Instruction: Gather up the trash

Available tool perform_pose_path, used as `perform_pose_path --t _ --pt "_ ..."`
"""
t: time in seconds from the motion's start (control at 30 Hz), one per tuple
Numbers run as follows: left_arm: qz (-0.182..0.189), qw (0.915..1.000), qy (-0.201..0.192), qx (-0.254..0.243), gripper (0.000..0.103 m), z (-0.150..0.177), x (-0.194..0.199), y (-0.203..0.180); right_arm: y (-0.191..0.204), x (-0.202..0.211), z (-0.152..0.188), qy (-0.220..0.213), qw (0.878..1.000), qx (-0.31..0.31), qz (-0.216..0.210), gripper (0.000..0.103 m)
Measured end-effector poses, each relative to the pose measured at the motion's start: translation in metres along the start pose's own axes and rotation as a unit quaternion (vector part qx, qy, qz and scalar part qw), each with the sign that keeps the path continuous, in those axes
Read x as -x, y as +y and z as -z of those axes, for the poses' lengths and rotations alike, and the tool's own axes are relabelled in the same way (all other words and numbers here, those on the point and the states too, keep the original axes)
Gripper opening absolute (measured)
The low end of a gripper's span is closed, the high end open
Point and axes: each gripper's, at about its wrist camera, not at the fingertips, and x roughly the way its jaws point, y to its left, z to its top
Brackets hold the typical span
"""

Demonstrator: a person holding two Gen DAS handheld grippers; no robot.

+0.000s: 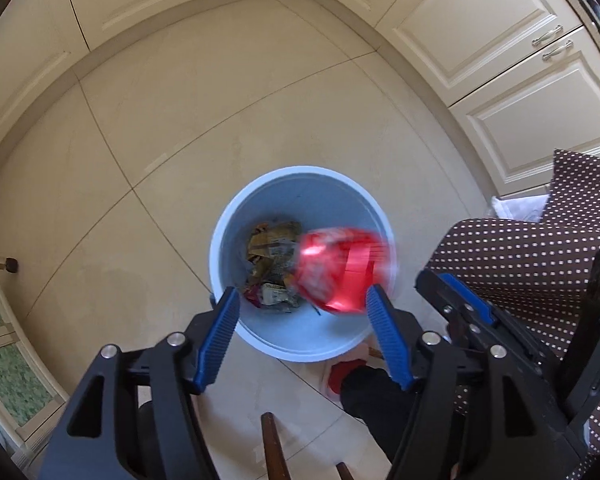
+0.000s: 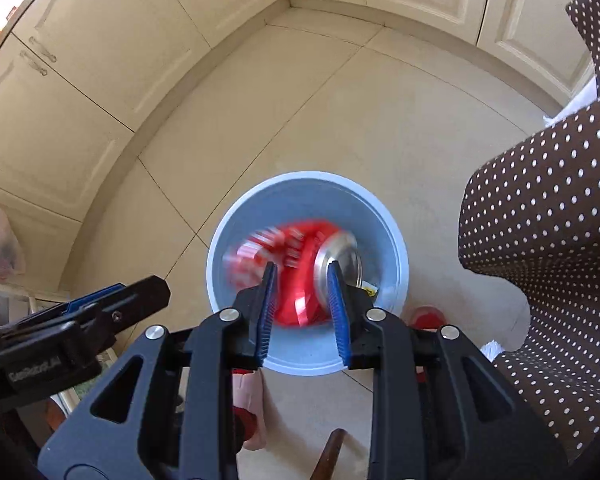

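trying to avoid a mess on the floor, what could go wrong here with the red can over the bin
1. The red can is blurred and loose, free of the open left tool, and it overlaps the right side of the bin's rim. It might clip the rim and bounce onto the floor.
2. The right tool hangs right over the bin in line with the can, so the can might strike its fingers and deflect out.

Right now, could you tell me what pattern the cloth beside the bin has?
Brown cloth with white dots; right wrist view.
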Motion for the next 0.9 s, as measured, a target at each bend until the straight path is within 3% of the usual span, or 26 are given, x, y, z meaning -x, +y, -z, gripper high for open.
perform_pose_path --t 0.2,0.4,0.47,0.5,0.53,0.7,0.9 --pt "-0.039 0.998 -0.038 -0.033 0.066 0.005 0.018 -0.009 0.007 0.023 0.003 -0.015 0.999 0.03 0.017 0.028" --pt "-0.062 0.9915 -0.093 -0.066 0.066 0.03 0.066 -0.029 0.016 0.089 0.016 -0.068 0.994 0.068 0.044 0.028" --pt "-0.062 0.9876 -0.119 -0.081 0.067 0.043 0.095 -0.041 0.019 0.122 0.026 -0.095 0.991 0.079 0.055 0.036" --pt "-0.062 0.9854 -0.131 -0.089 0.07 0.049 0.107 -0.047 0.02 0.139 0.031 -0.11 0.989 0.083 0.055 0.047" --pt "-0.062 0.9825 -0.147 -0.096 0.075 0.056 0.122 -0.054 0.021 0.157 0.038 -0.127 0.986 0.087 0.058 0.048" --pt "-0.042 0.9666 -0.229 -0.108 0.079 0.101 0.206 -0.087 0.027 0.246 0.069 -0.191 0.975 0.101 0.05 0.049" --pt "-0.03 0.9327 -0.33 -0.142 0.085 0.165 0.3 -0.124 0.024 0.361 0.128 -0.302 0.945 0.102 0.067 0.058"
